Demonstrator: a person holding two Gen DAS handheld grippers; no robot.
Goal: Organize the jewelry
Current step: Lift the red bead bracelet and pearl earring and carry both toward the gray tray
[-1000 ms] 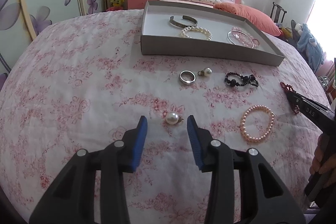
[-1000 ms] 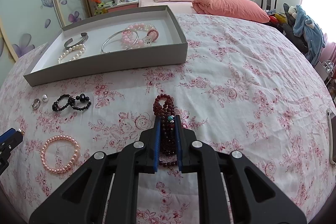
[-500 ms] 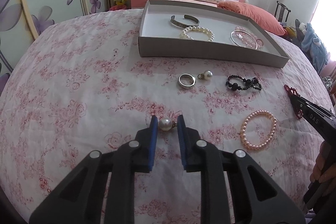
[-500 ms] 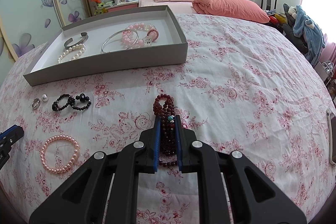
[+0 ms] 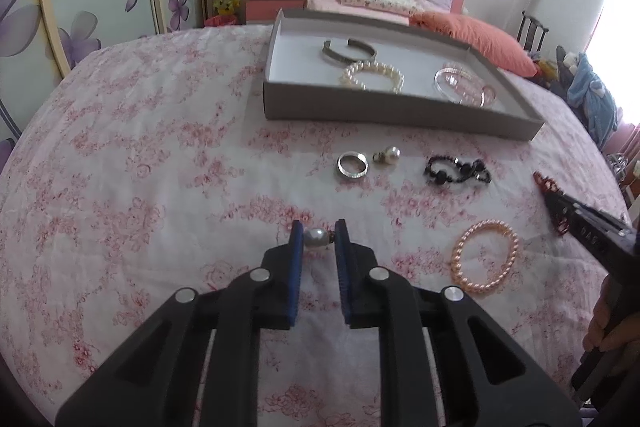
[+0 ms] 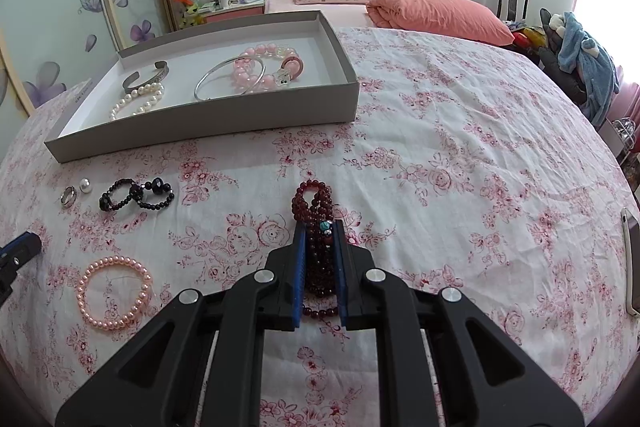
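On the pink-flowered cloth, my left gripper [image 5: 318, 231] is closing with its blue pads against a pearl earring [image 5: 313, 238]. My right gripper [image 6: 320, 231] is shut on a dark red bead bracelet [image 6: 314, 197], whose loop sticks out ahead of the fingertips. Loose on the cloth lie a silver ring [image 5: 352, 165], a second pearl earring [image 5: 388, 155], a black bead bracelet [image 5: 456, 173] and a pink pearl bracelet [image 5: 484, 255]. Behind them stands the grey tray [image 5: 360, 111], which holds a silver cuff, a white pearl bracelet, a thin bangle and a pink bead bracelet.
A phone [image 6: 632, 259] lies at the cloth's right edge. A person's hand [image 5: 612, 323] grips the right tool at the far right of the left wrist view. A bed with an orange pillow [image 6: 436, 15] lies beyond the tray.
My left gripper's jaws have come together from wide apart onto the pearl earring. The right gripper has stayed shut on the red bracelet without moving.
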